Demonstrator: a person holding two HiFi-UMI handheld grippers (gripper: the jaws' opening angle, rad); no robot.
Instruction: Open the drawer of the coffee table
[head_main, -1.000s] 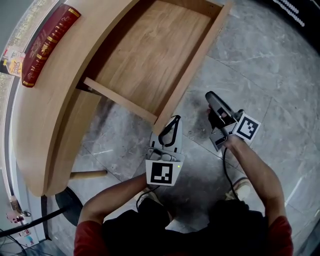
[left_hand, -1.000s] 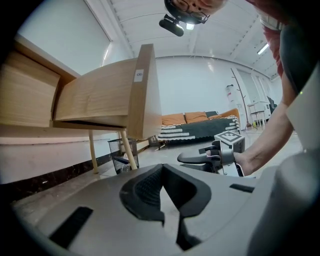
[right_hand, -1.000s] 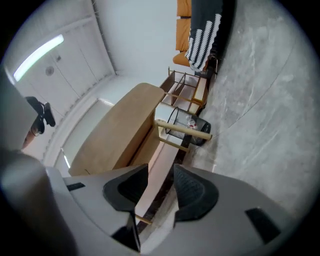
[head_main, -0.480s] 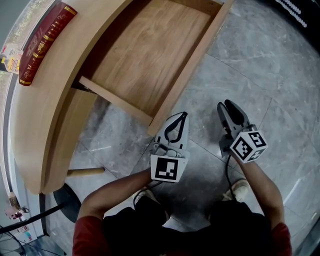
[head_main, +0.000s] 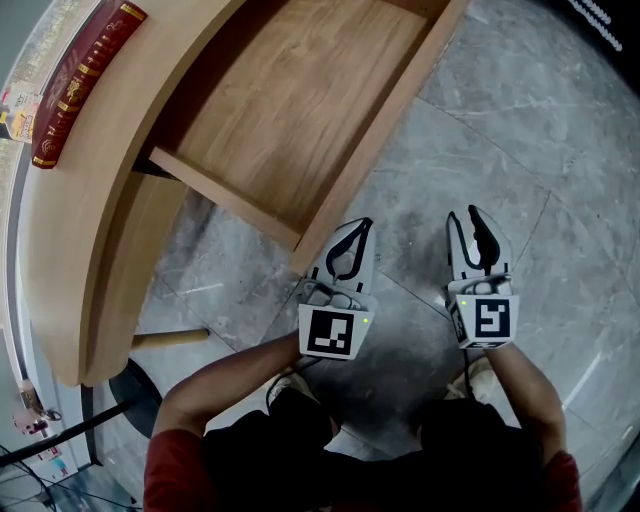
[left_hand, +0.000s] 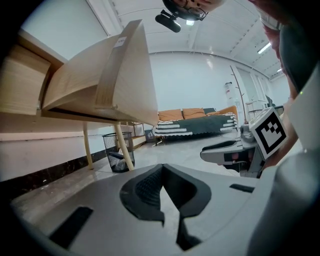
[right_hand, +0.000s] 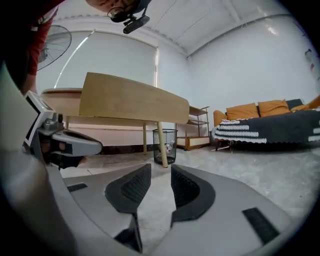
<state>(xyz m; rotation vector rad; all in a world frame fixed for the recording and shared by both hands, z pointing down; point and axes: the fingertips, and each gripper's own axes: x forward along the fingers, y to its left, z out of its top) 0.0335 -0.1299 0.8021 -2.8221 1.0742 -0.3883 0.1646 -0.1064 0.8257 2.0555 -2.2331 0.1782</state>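
The coffee table's wooden drawer stands pulled far out from under the curved light-wood top, and nothing lies in it. My left gripper hovers just off the drawer's near front corner, shut with nothing in it; its tips meet in the left gripper view, under the drawer front. Over the grey floor to the right, my right gripper is open; its jaws have just been closing, with nothing between them. From there the drawer shows ahead and to the left.
A red book lies on the table top at the far left. A wire wastebasket stands by a table leg. Farther off is a sofa with orange cushions. The person's feet and a cable are on the marble floor.
The right gripper has rolled so that its marker cube faces up, and it has shifted right, away from the drawer. Its jaws stand narrower. The left gripper and drawer have hardly moved.
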